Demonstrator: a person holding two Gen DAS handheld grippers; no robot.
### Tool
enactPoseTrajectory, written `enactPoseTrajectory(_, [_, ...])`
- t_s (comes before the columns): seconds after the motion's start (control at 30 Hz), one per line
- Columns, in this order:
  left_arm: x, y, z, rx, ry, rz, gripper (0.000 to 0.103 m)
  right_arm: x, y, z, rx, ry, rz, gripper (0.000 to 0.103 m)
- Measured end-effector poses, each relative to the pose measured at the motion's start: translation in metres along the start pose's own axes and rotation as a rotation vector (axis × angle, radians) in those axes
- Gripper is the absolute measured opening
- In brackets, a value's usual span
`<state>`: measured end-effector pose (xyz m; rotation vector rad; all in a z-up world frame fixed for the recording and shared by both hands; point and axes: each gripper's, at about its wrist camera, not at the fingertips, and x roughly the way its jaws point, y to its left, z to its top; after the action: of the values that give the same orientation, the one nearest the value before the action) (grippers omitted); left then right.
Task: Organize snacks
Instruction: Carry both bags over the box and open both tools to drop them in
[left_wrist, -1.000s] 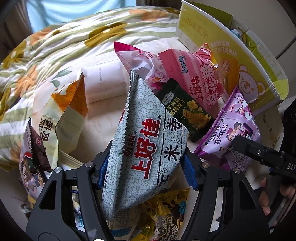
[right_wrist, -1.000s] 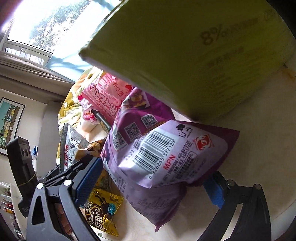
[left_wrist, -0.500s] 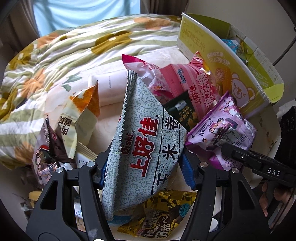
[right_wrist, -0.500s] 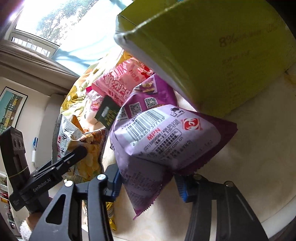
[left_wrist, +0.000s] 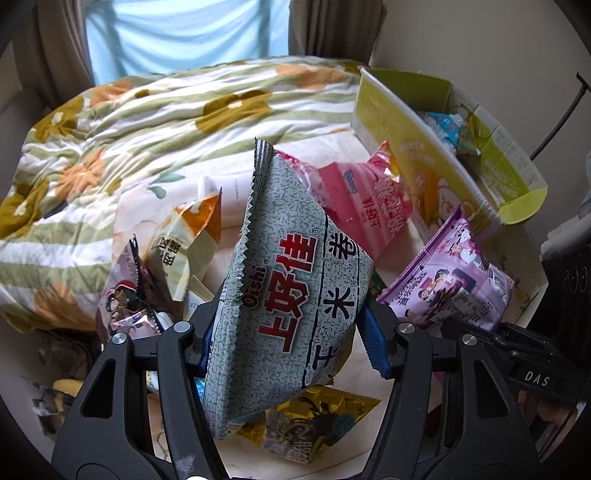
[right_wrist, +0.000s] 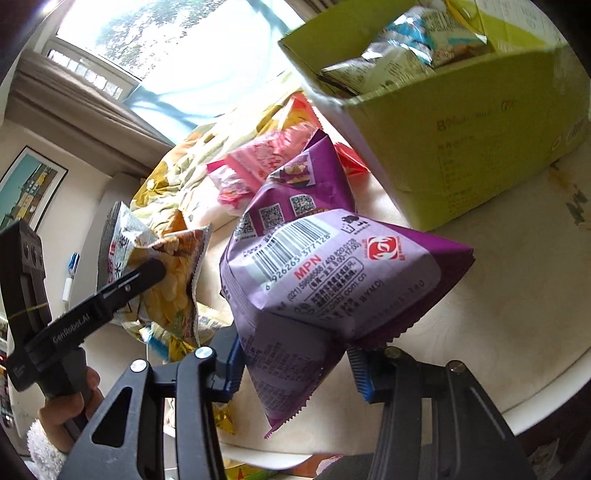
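Note:
My left gripper (left_wrist: 291, 343) is shut on a grey-green Oishi rice-roll bag (left_wrist: 291, 288) and holds it upright above the table. My right gripper (right_wrist: 295, 369) is shut on a purple snack bag (right_wrist: 325, 280), barcode side up, lifted off the table; the same bag shows at the right of the left wrist view (left_wrist: 450, 280). A yellow-green cardboard box (left_wrist: 436, 162) with several packets inside stands at the back right, also seen in the right wrist view (right_wrist: 472, 122). The left gripper shows in the right wrist view, holding its bag (right_wrist: 122, 240).
A pink bag (left_wrist: 362, 206), an orange-white bag (left_wrist: 184, 236), a brown cartoon bag (left_wrist: 125, 299) and a gold bag (left_wrist: 314, 424) lie on the round white table (right_wrist: 517, 295). A floral quilt (left_wrist: 129, 129) lies behind.
Both grippers have lifted their bags higher. The right gripper has closed on the purple bag and raised it, so the box's open top now shows.

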<state>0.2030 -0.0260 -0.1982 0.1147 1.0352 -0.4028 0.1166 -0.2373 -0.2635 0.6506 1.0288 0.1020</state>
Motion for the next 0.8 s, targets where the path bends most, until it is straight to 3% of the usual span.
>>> enactPoseTrajectory(0.43, [-0.064, -0.012, 0.022, 0.003, -0.139, -0.056, 0.059, -0.056, 0.034, -0.001, -0.109, -0.095, -0.001, 0.044])
enactPoseTrajectory(0.57, [-0.078, -0.023, 0.034, 0.008, -0.171, -0.065, 0.059, -0.07, 0.048, 0.011, -0.136, -0.129, -0.013, 0.044])
enactPoseTrajectory(0.8, [-0.095, -0.051, 0.062, 0.003, -0.224, -0.058, 0.059, -0.102, 0.037, 0.051, -0.15, -0.184, -0.025, 0.044])
